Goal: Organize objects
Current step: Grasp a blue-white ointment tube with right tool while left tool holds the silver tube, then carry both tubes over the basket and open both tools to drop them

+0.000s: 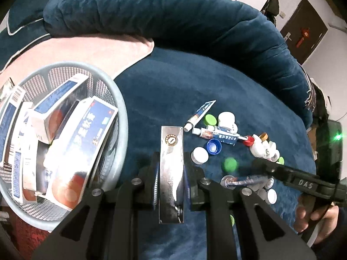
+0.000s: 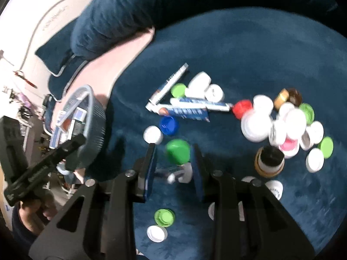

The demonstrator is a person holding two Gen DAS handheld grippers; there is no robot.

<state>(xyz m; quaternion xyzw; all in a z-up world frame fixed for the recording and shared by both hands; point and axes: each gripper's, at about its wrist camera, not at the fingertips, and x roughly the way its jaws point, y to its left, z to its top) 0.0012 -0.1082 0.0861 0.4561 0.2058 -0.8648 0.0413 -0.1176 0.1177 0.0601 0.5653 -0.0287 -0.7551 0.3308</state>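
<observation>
Silver box clamped in my left gripper; I carry it to basket at ten o'clock, release low. Right gripper gapes, empty, over green cap.

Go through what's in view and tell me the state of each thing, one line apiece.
Left gripper: shut on the silver box.
Silver box: held off the cushion.
Right gripper: open, a green cap between the jaws.
Green cap: blurred, grip unclear.
Basket: full of boxes.
Ointment tubes: lying flat.

Scattered caps crowd the right; basket blocks left.
</observation>
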